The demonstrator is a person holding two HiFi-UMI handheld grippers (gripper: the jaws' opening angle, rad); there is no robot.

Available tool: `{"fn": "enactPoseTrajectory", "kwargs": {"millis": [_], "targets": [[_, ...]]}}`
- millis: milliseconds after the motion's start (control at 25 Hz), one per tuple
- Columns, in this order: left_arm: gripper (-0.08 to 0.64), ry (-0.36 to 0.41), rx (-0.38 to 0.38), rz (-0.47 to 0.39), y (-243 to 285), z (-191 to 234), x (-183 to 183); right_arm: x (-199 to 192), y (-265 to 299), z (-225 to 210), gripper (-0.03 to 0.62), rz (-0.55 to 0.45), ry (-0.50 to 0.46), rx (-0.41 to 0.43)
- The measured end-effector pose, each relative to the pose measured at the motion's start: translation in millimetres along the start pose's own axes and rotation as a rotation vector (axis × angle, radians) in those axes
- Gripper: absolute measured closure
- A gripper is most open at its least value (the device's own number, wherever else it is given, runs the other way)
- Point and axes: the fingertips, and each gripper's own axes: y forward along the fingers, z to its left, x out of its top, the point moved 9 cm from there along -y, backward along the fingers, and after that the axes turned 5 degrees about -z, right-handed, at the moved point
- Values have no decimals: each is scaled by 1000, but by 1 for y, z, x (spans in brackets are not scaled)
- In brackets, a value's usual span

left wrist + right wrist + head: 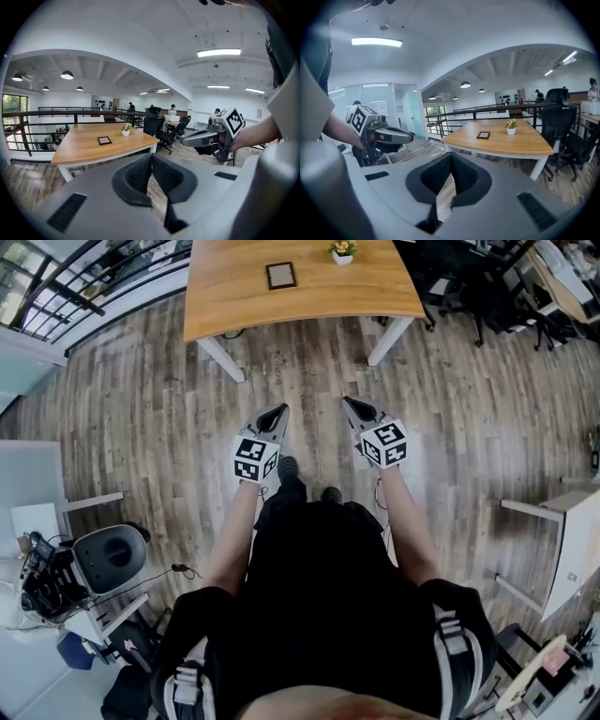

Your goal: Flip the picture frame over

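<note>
Left tongs (151,156), right tongs (451,156) clenched empty; picture frame (280,276) untouched; ceiling lamps (218,53) solely in gripper views

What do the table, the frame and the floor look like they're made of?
Table: wood or wood-look laminate, matte, with warm orange-brown grain streaks along the top.
Frame: dark border around a paler centre. It is too small to tell wood from plastic.
Floor: grey-brown planks with visible grain and seams, wood or vinyl, with a slight sheen.

Wooden table (375,292) on plank floor (309,381); picture frame (280,276) lying flat, flower pot (342,251) near it, seemingly apart.
</note>
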Motion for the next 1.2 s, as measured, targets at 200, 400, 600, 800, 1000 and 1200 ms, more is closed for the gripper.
{"fn": "enactPoseTrajectory", "kwargs": {"millis": [200,400,600,800,1000,1200], "targets": [[538,-3,-26,4,13,37,6,9,36,-4,584,5,19,-31],[537,1,-51,14,21,85,8,18,80,1,585,-3,31,-54],[538,19,-81,16,32,128,12,24,116,0,584,-15,45,-103],[538,23,-97,19,37,163,13,30,144,4,584,-20,55,-150],[537,18,-109,26,51,175,14,27,159,-7,584,-8,81,-157],[537,-5,-89,49,65,192,8,25,178,-22,584,7,95,-143]]}}
